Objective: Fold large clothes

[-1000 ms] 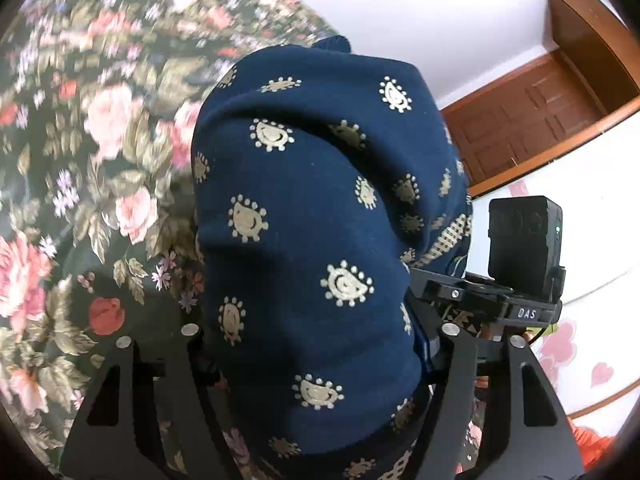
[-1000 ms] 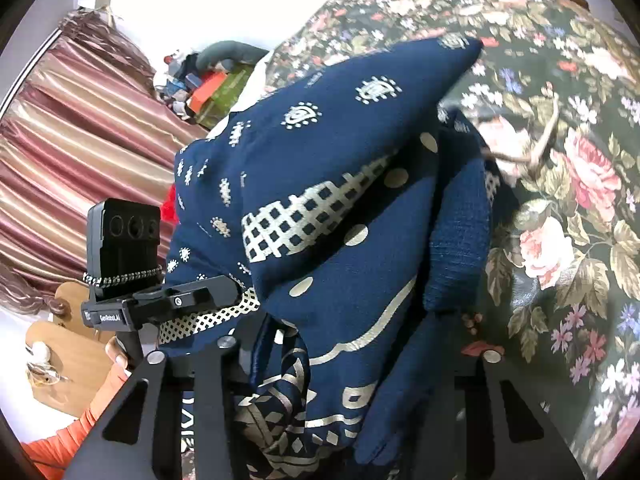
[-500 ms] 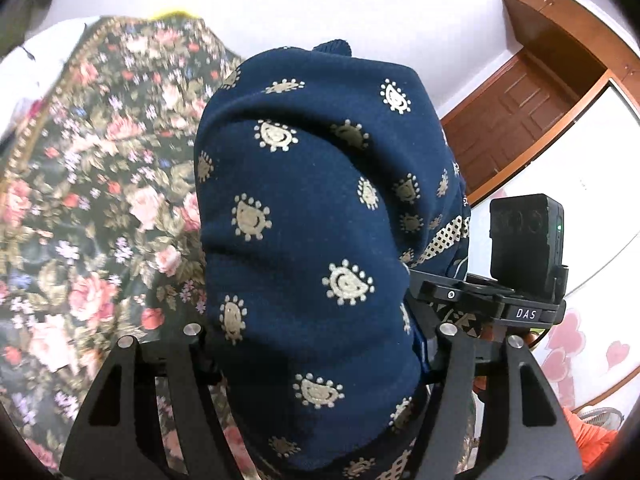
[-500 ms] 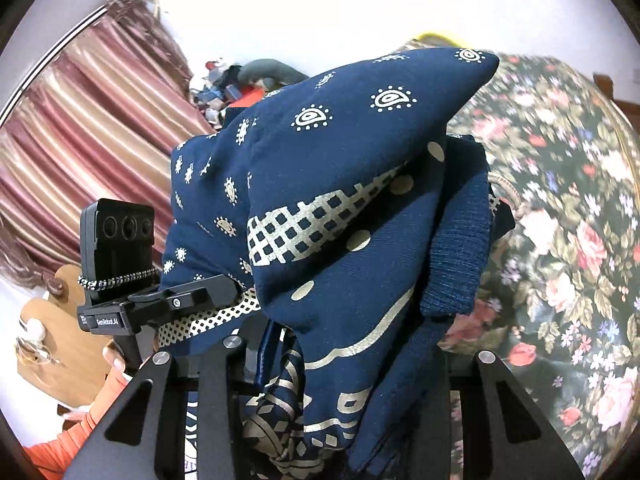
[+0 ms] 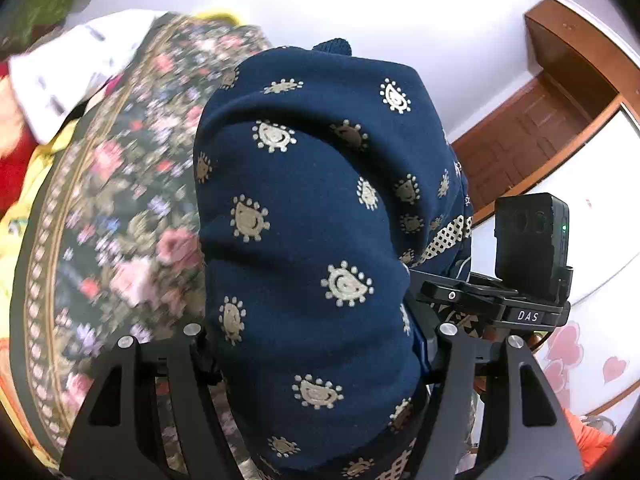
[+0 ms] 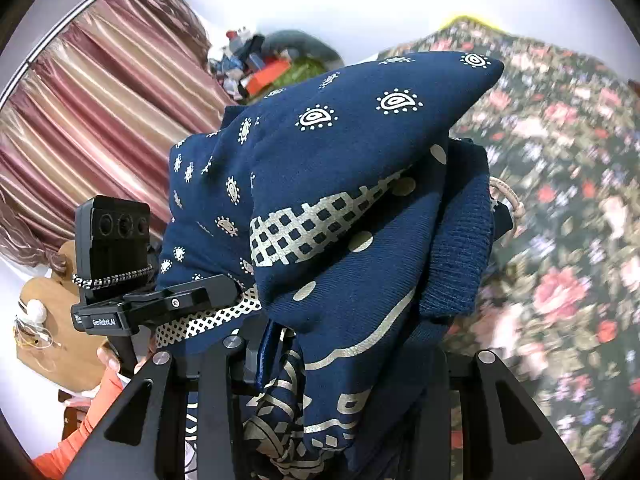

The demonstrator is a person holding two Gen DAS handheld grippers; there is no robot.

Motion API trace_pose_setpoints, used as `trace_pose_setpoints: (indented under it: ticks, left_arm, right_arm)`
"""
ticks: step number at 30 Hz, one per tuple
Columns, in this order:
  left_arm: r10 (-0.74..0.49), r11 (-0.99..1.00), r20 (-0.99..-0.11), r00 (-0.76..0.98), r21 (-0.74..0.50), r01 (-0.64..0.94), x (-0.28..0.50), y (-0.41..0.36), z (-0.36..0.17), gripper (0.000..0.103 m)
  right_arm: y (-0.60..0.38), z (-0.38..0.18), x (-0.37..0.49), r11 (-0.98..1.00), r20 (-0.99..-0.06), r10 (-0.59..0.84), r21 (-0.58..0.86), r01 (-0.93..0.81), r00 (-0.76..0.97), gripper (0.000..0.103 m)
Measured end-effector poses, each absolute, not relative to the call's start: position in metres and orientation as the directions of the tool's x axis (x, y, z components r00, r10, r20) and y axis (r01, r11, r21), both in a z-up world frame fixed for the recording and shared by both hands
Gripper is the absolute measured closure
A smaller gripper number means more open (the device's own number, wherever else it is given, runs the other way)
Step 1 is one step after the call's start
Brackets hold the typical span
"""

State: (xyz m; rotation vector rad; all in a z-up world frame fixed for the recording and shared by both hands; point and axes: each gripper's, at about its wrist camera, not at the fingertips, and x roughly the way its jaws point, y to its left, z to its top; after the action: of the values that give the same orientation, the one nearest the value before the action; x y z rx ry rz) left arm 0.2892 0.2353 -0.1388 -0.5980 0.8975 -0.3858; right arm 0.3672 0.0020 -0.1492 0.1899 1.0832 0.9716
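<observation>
Left wrist view: the garment (image 5: 316, 232), navy with a pale paisley print, is bunched into a thick roll whose long axis runs from between the jaws up and away from the camera, its far end capped by a ribbed cuff at the top. The left gripper (image 5: 316, 364) pinches this roll; the jaws stand fairly wide with cloth filling the whole gap, and the fingertips are hidden under the fabric. The roll hangs clear above the floral bedspread (image 5: 120, 208), which spreads to the left and is blurred; its patterned border curves along the left edge. The white wall (image 5: 400, 12) lies beyond, and a brown door (image 5: 532, 136) stands at right. Right wrist view: the garment (image 6: 360, 208) rises from the jaws in stacked folds, the top fold tapering to a corner that points up and right; a checked band crosses the middle and a ribbed hem hangs on the right side. The right gripper (image 6: 332, 364) clamps the bundle, jaws partly closed on the cloth, tips hidden. The bedspread (image 6: 568, 200) lies to the right, below the bundle and apart from it. A striped curtain (image 6: 100, 120) fills the left.
</observation>
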Motion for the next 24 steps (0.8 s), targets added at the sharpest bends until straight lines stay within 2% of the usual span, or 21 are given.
trace_pose_setpoints:
  ticks: [13,17,20,22,24]
  left_arm:
    - [-0.579,0.719,-0.679,0.452,-0.686,-0.110,0.306,0.270,-0.281,0.037]
    - [-0.569,0.729,-0.674,0.471,-0.679,-0.089,0.304,0.272,-0.293,0.036]
    - [-0.541,0.757,-0.695,0.473,-0.648,-0.086,0.299,0.268,-0.289,0.036]
    - [-0.509,0.778,-0.717,0.477,-0.620,-0.101,0.292,0.265,-0.283,0.035]
    - [-0.465,0.806,-0.741,0.484,-0.581,-0.115,0.287,0.266,-0.278,0.035]
  right_arm:
    - [0.051,-0.282,0.389,0.676,-0.787,0.616,0.546,-0.494,-0.026,0.067]
    - [0.055,-0.294,0.391,0.669,-0.793,0.609,0.530,-0.521,-0.024,0.066]
    - [0.059,-0.293,0.390,0.663,-0.814,0.580,0.488,-0.567,-0.022,0.060]
    - [0.056,-0.291,0.386,0.673,-0.833,0.554,0.459,-0.580,-0.017,0.049]
    - [0.052,-0.289,0.380,0.680,-0.843,0.538,0.440,-0.587,-0.007,0.046]
